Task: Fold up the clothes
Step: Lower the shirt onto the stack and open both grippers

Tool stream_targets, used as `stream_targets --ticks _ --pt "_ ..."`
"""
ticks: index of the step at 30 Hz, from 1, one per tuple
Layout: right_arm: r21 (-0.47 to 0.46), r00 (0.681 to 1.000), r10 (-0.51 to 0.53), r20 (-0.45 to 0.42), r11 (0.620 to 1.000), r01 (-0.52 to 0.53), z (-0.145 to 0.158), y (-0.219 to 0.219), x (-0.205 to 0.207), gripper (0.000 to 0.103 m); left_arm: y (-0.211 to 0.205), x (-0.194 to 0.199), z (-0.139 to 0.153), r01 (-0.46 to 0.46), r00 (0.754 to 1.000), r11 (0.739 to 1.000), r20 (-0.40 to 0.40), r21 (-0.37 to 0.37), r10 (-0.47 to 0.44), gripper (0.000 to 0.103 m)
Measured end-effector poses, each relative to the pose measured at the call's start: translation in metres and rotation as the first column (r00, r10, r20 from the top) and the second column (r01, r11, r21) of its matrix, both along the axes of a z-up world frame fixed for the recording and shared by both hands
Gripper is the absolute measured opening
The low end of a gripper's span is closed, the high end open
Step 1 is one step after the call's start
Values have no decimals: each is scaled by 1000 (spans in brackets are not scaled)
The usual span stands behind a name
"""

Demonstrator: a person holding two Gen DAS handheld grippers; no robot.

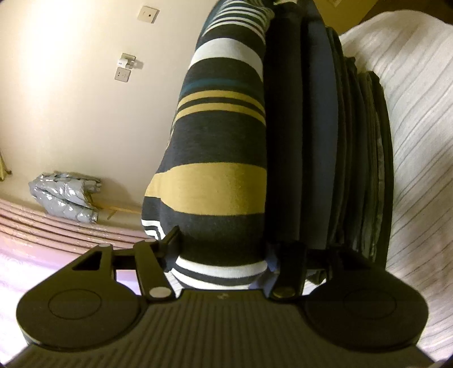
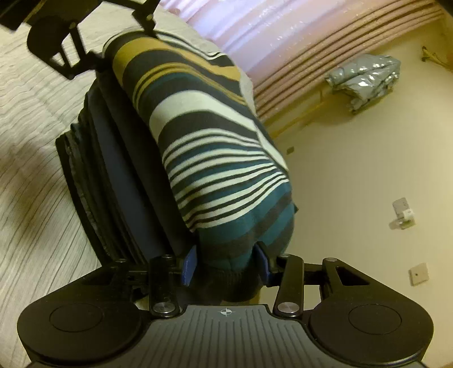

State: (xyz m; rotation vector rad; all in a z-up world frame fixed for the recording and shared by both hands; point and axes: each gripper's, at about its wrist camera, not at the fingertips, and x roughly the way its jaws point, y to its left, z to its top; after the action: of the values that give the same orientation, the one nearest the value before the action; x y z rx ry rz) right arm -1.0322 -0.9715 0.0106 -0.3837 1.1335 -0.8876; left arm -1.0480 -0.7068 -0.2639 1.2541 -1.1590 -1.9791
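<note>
While the striped garment [image 1: 220,147] runs lengthwise between both ends, we see left gripper [image 1: 226,254] and right gripper [image 2: 226,263] each pinching one end, beside dark folded stack [image 1: 339,141].

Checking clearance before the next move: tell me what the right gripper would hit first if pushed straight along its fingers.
The right gripper is already closed on the striped folded garment, so that bundle fills its line. Beyond it, at the far end, sits the left gripper; depth there is unclear.
</note>
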Motion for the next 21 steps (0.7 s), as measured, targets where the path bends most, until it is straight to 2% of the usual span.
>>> stream_targets --ticks 2,4,8,10,12,14,16,19,21 --pt "21 995 -10 96 1000 8 22 7 4 44 1 2 2 2 1000 1000 -2 8 -2 56" --pt "36 974 1 227 999 -9 47 13 8 44 3 4 5 7 1000 1000 -7 16 -7 58" --pt "105 895 -8 446 994 -43 86 -9 21 44 7 11 11 0 1000 999 -29 43 1 59" --pt "168 856 -50 514 985 -43 93 -33 28 44 9 19 19 -21 998 997 -64 77 26 60" --pt "236 828 -105 551 971 -34 91 -58 31 44 11 30 30 -51 990 988 -125 144 69 60" --pt "306 815 -176 552 952 -1 82 -77 30 44 13 42 44 -72 971 972 -207 225 120 60" --pt "395 789 -249 562 919 9 71 -91 26 44 13 55 63 -72 934 947 -312 315 175 60" --pt "429 762 -286 582 903 11 66 -87 20 44 10 60 90 -53 870 920 -434 389 234 60" --pt "422 757 -286 587 906 15 64 -79 19 44 0 53 97 -59 843 899 -460 434 278 60"
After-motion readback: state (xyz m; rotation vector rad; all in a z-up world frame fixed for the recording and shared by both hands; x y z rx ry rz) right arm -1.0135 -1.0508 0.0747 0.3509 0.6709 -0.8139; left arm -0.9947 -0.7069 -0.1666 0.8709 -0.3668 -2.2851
